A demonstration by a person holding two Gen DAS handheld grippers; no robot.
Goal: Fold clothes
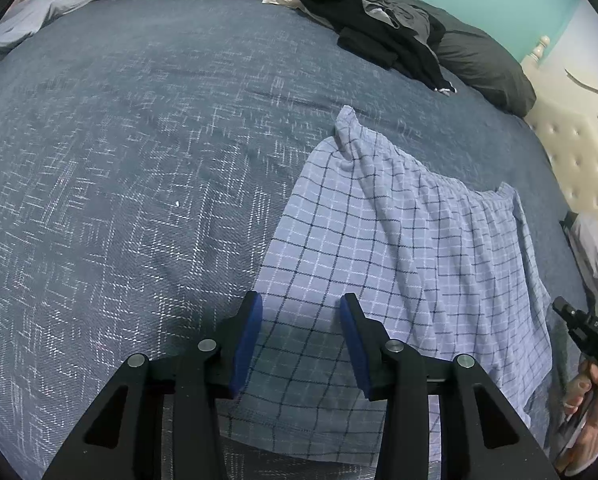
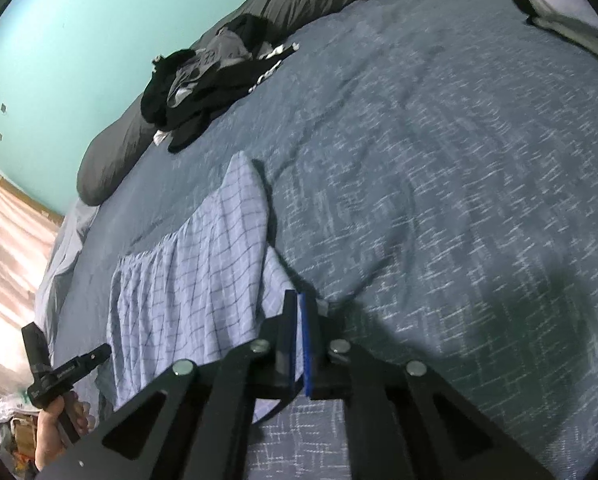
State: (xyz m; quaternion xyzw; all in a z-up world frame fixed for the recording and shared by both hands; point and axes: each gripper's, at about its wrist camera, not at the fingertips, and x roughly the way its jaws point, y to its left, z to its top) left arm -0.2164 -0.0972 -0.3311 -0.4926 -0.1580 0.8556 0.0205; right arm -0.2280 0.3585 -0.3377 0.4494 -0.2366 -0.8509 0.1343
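The pale blue checked woven cloth garment (image 1: 383,248) looks soft and matt, its thin dark grid lines crossing a fine weave, gathered into small pleats along one edge. It lies on the dark blue bedspread (image 1: 139,184), a coarser matt cloth flecked with rough white threads. The charcoal grey pillows (image 1: 483,64) are smooth, dull fabric. The heap of black and grey clothes (image 1: 379,20) is limp matt cloth. The left tongs (image 1: 301,338) are matt black plastic with blue rubbery pads and round, shiny metal bolt heads; the right tongs (image 2: 297,344) look alike. The cream tufted headboard (image 1: 579,160) has a faint sheen.
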